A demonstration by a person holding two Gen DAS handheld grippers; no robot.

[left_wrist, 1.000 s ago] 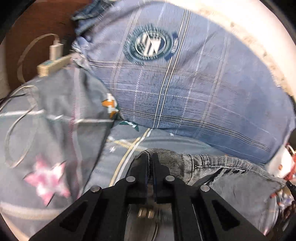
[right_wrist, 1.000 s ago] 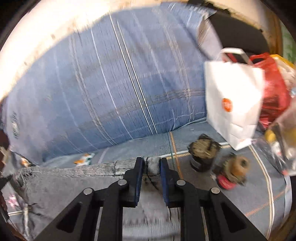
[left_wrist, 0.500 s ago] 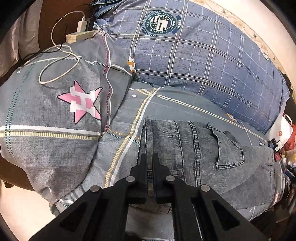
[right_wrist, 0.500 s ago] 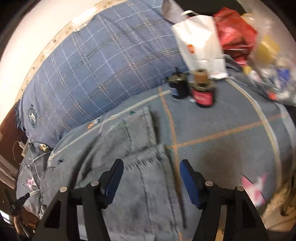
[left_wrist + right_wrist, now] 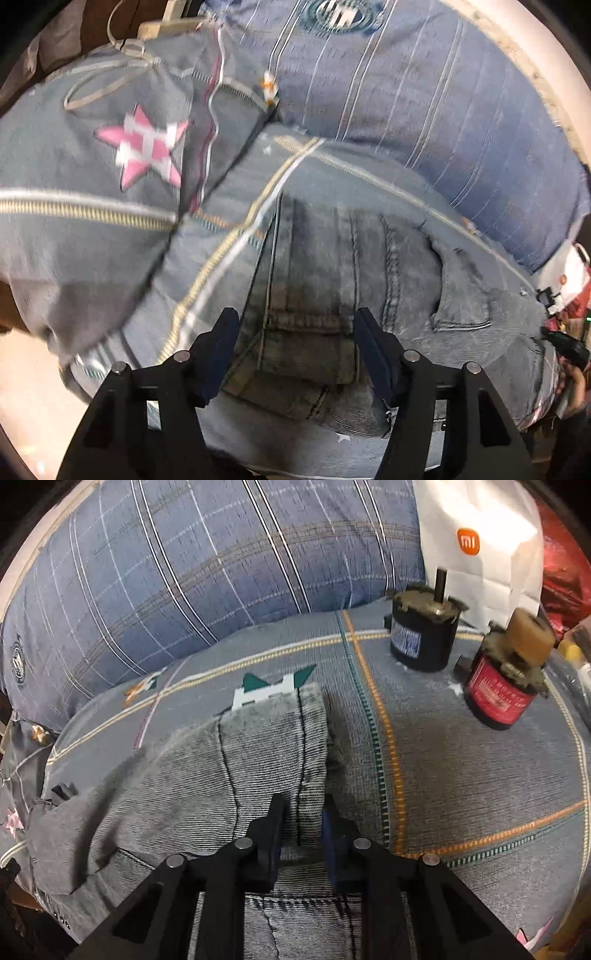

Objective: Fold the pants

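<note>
At the bottom of the left wrist view my left gripper (image 5: 295, 347) stands with its jaws opening wide, hanging over the waistband end of the grey jeans (image 5: 332, 295); denim shows in the gap but the pads are off it. In the right wrist view, low centre, my right gripper (image 5: 301, 834) is closing, its narrow jaws pinching a ridge of denim at the hem end of the folded leg (image 5: 266, 753). The jeans lie across the grey patterned bedsheet (image 5: 443, 775), already doubled over on themselves as far as I can judge.

Farther up that frame, at upper right, two small motors, a black motor (image 5: 421, 635) and a red motor (image 5: 506, 686), stand on the sheet, with a white paper bag (image 5: 480, 535) behind and a blue checked pillow (image 5: 184, 572) across the top.

I read this as regrasping for another fold. Next I need the left pads shut on the waistband, then both ends carried together, clear of the motors.
</note>
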